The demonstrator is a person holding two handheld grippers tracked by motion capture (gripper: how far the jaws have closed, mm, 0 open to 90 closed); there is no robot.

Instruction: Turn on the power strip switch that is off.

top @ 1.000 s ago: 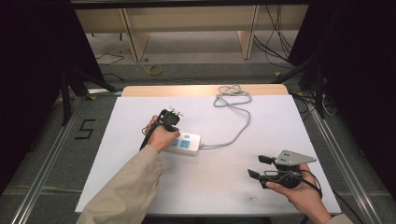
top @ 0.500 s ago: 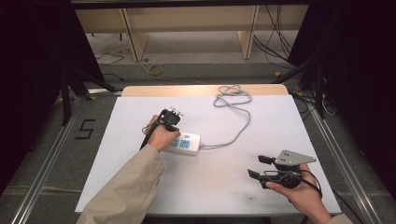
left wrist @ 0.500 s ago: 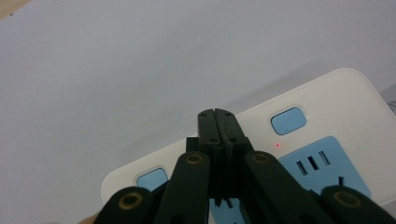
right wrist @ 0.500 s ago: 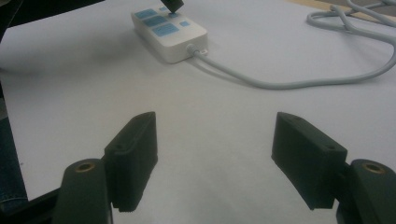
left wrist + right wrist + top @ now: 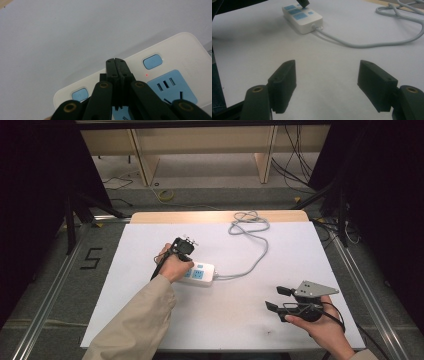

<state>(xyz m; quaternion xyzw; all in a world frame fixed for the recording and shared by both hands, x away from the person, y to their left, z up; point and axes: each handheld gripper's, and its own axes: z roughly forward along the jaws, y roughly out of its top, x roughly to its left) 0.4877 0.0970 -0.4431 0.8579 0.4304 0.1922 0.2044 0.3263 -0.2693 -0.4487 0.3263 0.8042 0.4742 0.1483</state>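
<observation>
A white power strip [image 5: 202, 273] with blue sockets lies mid-table on the white table [image 5: 240, 320]. Its grey cable [image 5: 255, 255] runs to a coil at the back edge. My left gripper [image 5: 184, 252] is shut and empty. It points down at the strip's left end. In the left gripper view its tip [image 5: 116, 63] rests on the power strip [image 5: 175, 47] between two blue buttons [image 5: 152, 61], and a small red light [image 5: 146, 74] glows beside it. My right gripper [image 5: 278, 299] stands open near the front right, apart from the strip. Between its fingers [image 5: 283, 80] is bare table.
In the right gripper view the power strip [image 5: 303, 17] lies ahead to the left, and its cable [image 5: 367, 44] curves off to the right. A wooden strip [image 5: 215, 216] borders the table's far edge. Metal rails [image 5: 350, 265] run along both sides. Shelving and loose cables stand beyond.
</observation>
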